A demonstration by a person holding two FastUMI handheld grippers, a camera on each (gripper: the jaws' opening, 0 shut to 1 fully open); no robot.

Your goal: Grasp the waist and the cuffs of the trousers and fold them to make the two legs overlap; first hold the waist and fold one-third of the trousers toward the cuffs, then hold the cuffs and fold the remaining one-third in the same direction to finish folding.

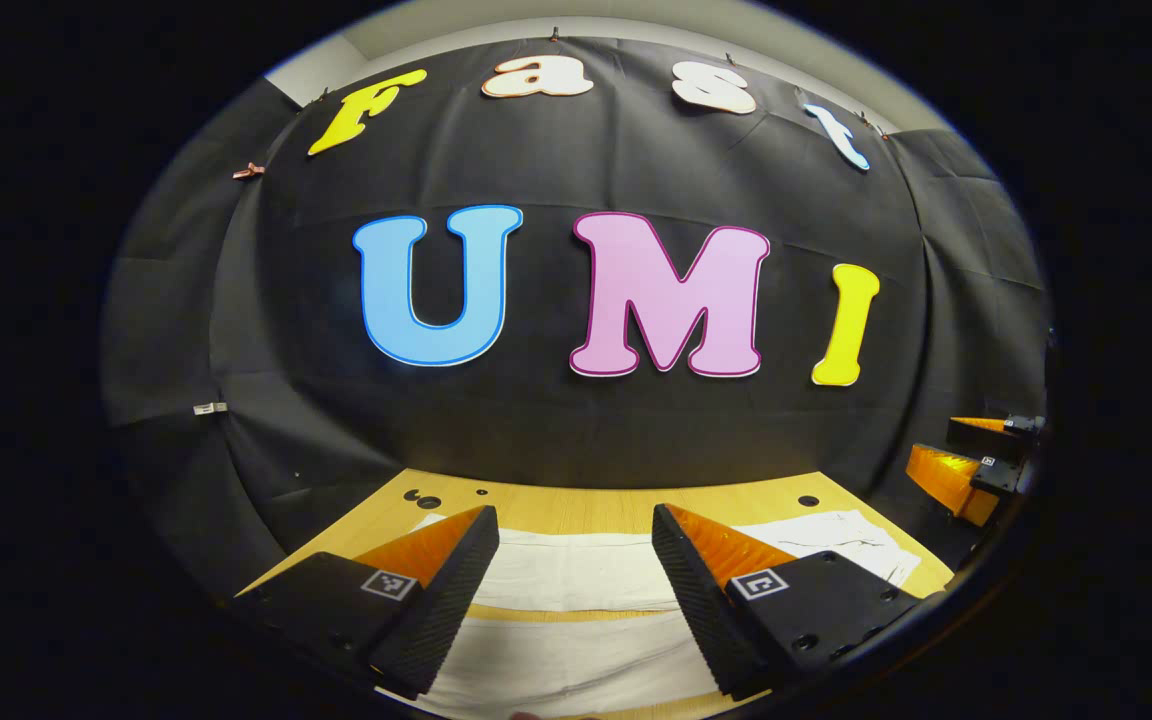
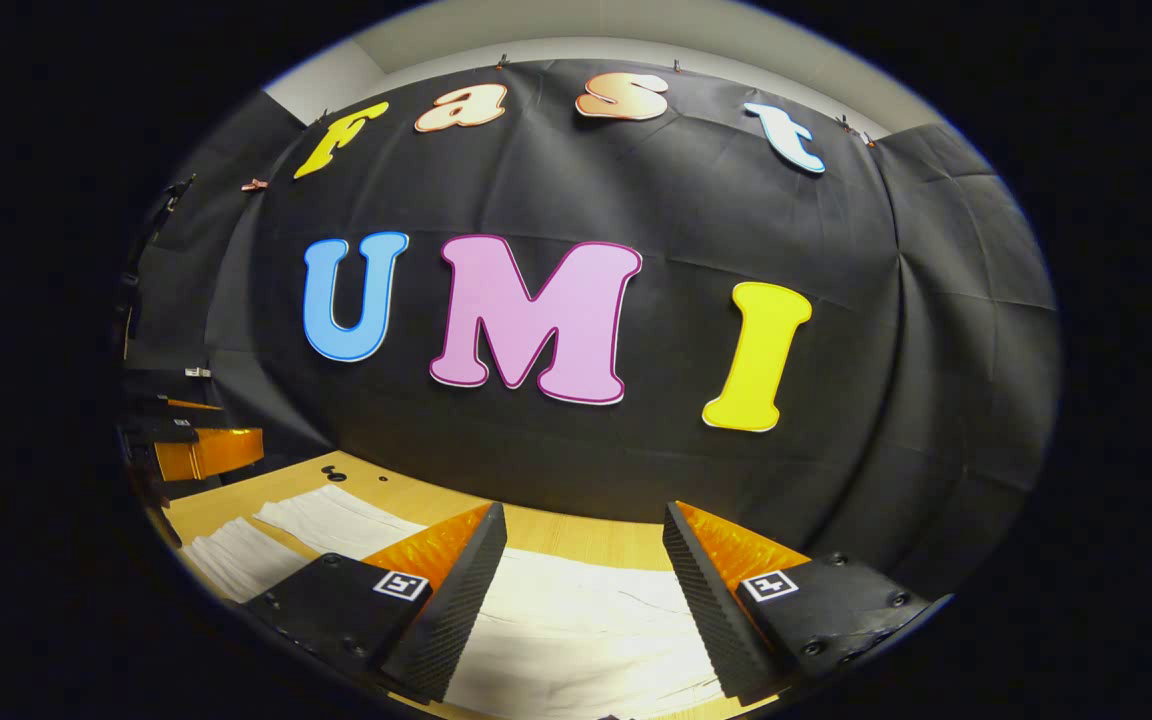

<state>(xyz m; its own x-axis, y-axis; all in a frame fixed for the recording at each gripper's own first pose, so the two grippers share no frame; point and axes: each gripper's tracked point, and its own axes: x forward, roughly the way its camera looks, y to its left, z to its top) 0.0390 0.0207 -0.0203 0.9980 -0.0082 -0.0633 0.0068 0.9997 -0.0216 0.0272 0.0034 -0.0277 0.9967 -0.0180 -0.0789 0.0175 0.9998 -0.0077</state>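
Left gripper view: nearest the camera, the left gripper (image 1: 576, 560) hangs with its two fingers spread wide, nothing between them, above the white trousers (image 1: 576, 640). The trousers lie flat on the wooden table (image 1: 576, 505); two legs run side by side with a strip of wood between them, and their near edge is cut off at the bottom. Farther right, the other gripper shows at the rim, partly cut off.

Right gripper view: the right gripper (image 2: 584, 560) is likewise spread apart over the trousers (image 2: 576, 630), gripping nothing. Which end is waist or cuff cannot be made out. Far left, the trouser legs stretch toward the left gripper (image 2: 196, 445), half hidden in shadow.
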